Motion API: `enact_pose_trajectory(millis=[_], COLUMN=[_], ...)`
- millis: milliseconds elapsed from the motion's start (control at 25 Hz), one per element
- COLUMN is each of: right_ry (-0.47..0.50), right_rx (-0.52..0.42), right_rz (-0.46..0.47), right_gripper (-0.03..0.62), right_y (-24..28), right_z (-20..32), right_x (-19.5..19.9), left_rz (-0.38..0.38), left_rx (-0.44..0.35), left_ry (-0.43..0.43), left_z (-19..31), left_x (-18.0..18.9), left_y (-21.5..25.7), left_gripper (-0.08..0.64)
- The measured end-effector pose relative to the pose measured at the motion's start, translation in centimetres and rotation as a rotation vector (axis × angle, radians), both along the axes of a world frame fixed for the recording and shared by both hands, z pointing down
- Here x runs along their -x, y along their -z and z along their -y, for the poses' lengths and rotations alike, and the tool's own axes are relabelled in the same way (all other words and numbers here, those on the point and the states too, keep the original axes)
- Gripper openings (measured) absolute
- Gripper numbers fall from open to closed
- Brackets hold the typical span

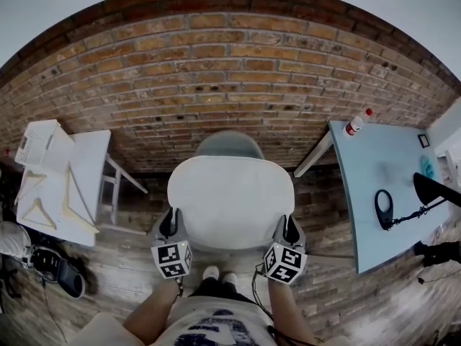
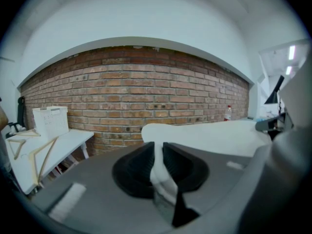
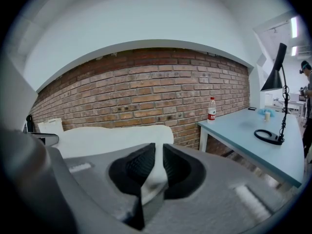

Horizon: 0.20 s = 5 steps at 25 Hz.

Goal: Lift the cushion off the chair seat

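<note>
White cushion [image 1: 230,200], seemingly above the chair [image 1: 229,144], is clamped at its near corners by the left hand-held gripper [image 1: 171,220] and right hand-held gripper [image 1: 289,226].

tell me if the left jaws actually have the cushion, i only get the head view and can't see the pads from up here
Observer: Yes. In the left gripper view, the left gripper has its pads closed on a fold of the white cushion at its edge.
Operator: and the right one
Observer: Same there. In its own view, the right gripper pinches the cushion's edge between its pads.
Operator: anyone near the blue table
Observer: The right gripper view shows a person at the far right edge, beyond the desk lamp that stands on the blue table.
</note>
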State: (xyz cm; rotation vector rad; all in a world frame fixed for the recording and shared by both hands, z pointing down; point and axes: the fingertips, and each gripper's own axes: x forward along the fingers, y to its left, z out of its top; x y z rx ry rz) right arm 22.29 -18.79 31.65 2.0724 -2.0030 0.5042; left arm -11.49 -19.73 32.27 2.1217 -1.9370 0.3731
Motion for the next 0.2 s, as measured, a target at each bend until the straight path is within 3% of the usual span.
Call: enact_pose_trajectory(millis=[200], right_ry=[-0.001], right_rx=[-0.001], right_rz=[0.002], right_gripper=[0.046], right_y=[0.18], right_z=[-0.13], right_x=[-0.30], left_rz=[0.000], left_rx=[-0.004], left_ry=[-0.003], left_z=[-0.07], left_x=[-0.27], left_y=[0.33], left_gripper=[0.048])
